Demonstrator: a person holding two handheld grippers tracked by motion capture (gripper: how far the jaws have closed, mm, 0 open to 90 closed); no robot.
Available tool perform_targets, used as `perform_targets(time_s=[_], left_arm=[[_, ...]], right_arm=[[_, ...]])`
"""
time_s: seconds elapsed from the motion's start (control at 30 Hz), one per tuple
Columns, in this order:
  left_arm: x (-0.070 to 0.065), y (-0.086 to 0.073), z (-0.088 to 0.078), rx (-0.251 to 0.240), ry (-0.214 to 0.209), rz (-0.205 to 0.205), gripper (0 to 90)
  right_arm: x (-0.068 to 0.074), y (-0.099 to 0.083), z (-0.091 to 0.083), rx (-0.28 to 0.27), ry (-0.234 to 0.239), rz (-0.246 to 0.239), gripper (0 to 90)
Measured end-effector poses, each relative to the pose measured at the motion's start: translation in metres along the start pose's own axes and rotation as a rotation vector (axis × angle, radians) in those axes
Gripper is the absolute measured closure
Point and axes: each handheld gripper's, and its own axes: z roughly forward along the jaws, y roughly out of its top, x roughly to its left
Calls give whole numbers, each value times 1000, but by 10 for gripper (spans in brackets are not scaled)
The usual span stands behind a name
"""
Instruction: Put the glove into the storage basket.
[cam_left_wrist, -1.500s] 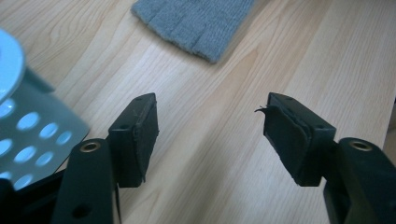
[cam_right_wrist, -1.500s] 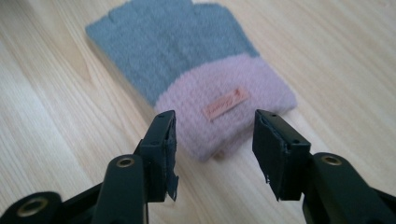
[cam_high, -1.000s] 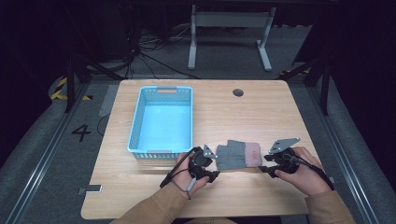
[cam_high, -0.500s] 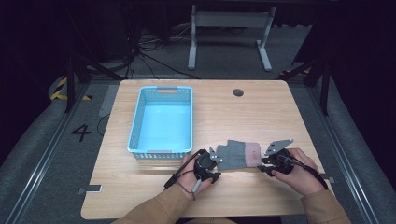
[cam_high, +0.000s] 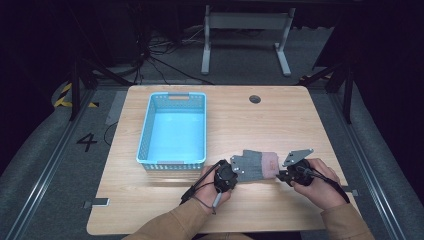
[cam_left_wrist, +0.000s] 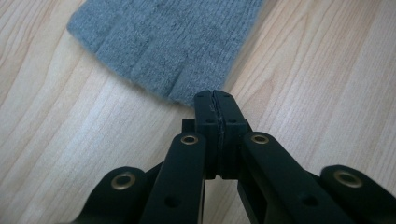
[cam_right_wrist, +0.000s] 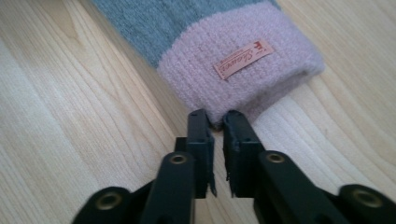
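Note:
A grey fingerless glove (cam_high: 255, 164) with a pink cuff lies flat on the wooden table (cam_high: 280, 115), near its front edge. My left gripper (cam_high: 234, 171) is at the glove's finger end. Its jaws have just been closing, and in the left gripper view they meet (cam_left_wrist: 215, 95) on the edge of a grey finger (cam_left_wrist: 163, 46). My right gripper (cam_high: 280, 175) is at the cuff end. Its jaws have also just been closing and now pinch (cam_right_wrist: 217, 119) the rim of the pink cuff (cam_right_wrist: 243, 79), with a narrow gap between them.
A light blue plastic basket (cam_high: 145, 135) stands empty to the left of the glove, its near wall close to my left hand. A round cable hole (cam_high: 255, 99) sits in the tabletop at the back. A table frame (cam_high: 245, 30) stands on the floor beyond.
Both pairs of jaws have closed onto the glove's two ends. The left hand has edged a little to the right, towards the glove. The right hand has stayed put.

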Motion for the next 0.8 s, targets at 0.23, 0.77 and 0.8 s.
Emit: perform_targets(time_s=[0.23, 0.77, 0.8], left_arm=[[0, 0, 0, -1, 8, 6, 900], [6, 1, -3, -39, 25, -9, 900], [6, 1, -3, -39, 25, -9, 900]], right_arm=[[1, 2, -5, -15, -28, -38, 876], [0, 9, -15, -124, -182, -87, 891], [-2, 7, -14, -117, -182, -79, 891]])
